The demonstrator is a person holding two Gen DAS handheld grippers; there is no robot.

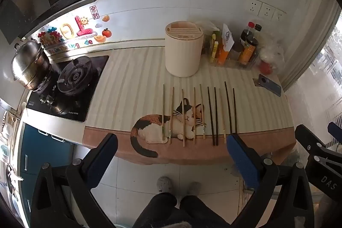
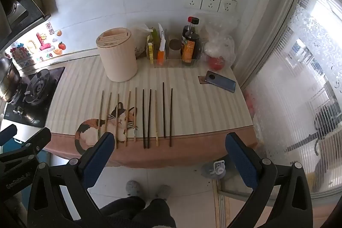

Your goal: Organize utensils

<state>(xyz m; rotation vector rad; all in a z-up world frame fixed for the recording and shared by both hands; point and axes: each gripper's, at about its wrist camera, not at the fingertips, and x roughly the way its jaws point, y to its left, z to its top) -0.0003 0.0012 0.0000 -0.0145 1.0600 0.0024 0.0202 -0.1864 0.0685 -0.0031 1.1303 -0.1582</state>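
Reading the wall first, the colourful stickers (image 1: 70,32) behind the gas hob (image 1: 68,84) carry the words "Be On The Upgrade", partly caught in glare, and the black frame of the other gripper at the right edge of the left view shows the letters "DAS". The bottle labels in the clear condiment tray (image 2: 171,61) are too small to make out. Ten chopsticks lie side by side on the striped counter mat (image 1: 132,82) with its calico cat print (image 1: 171,123), all pointing toward the wall: five pale wooden chopsticks (image 1: 183,118) across the cat, then four dark chopsticks (image 1: 215,116) with one more light one among them. Behind them stands the cream cylindrical utensil holder (image 1: 183,50) with a slotted lid, and a blue phone (image 2: 221,81) lies near the counter's right corner. The left gripper (image 1: 171,155) and the right gripper (image 2: 168,155) hang before the counter's front edge, both spread wide with nothing between their blue pads, clear of the chopsticks. The person's slippered feet show below.
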